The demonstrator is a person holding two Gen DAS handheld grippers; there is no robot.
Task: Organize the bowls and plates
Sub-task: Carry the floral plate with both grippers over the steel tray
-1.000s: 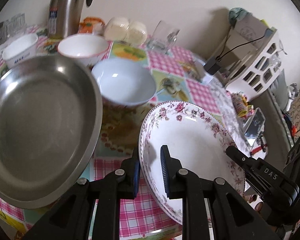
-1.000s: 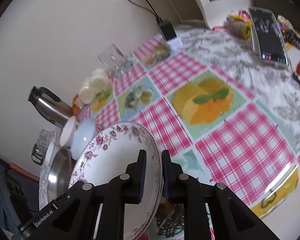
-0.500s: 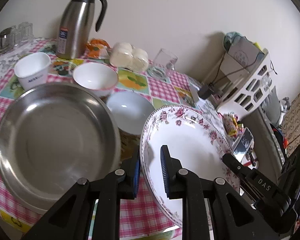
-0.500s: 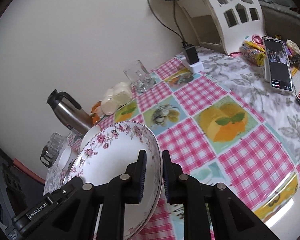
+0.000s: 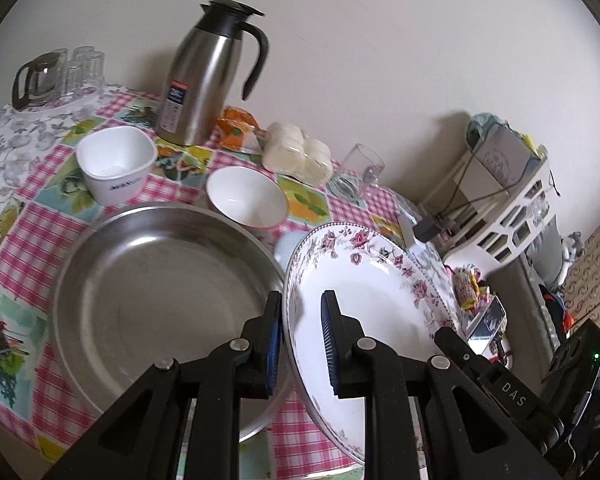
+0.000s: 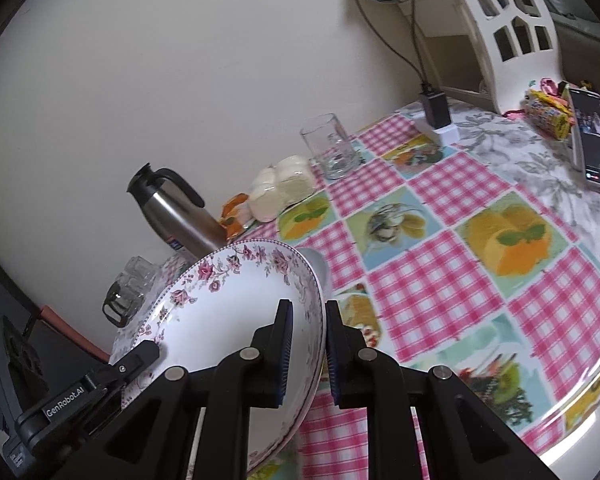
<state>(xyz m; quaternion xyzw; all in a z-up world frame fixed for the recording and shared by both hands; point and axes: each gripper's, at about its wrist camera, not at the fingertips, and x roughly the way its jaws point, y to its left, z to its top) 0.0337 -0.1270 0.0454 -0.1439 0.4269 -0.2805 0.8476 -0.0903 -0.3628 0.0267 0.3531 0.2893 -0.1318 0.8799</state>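
Note:
A deep white plate with a pink floral rim [image 5: 364, 280] hangs tilted above the table, held from both sides. My left gripper [image 5: 300, 336] is shut on its left rim. My right gripper [image 6: 306, 344] is shut on the opposite rim of the floral plate [image 6: 228, 312]. To the left lies a large steel plate [image 5: 160, 280]. Behind it stand a round white bowl [image 5: 246, 196] and a square white cup [image 5: 116, 164]. A pale blue bowl [image 5: 284, 244] peeks out behind the floral plate, mostly hidden.
A steel thermos jug [image 5: 208, 76], a bag of buns [image 5: 296, 156] and a drinking glass [image 5: 364, 168] line the wall. A glass pot with glasses [image 5: 40, 80] sits far left. A phone [image 6: 592, 136], a charger [image 6: 434, 108] and a white rack [image 6: 500, 28] are at the right.
Both grippers have risen with the floral plate between them. The table things have dropped lower and farther in both views, and the blue bowl has slid behind the plate.

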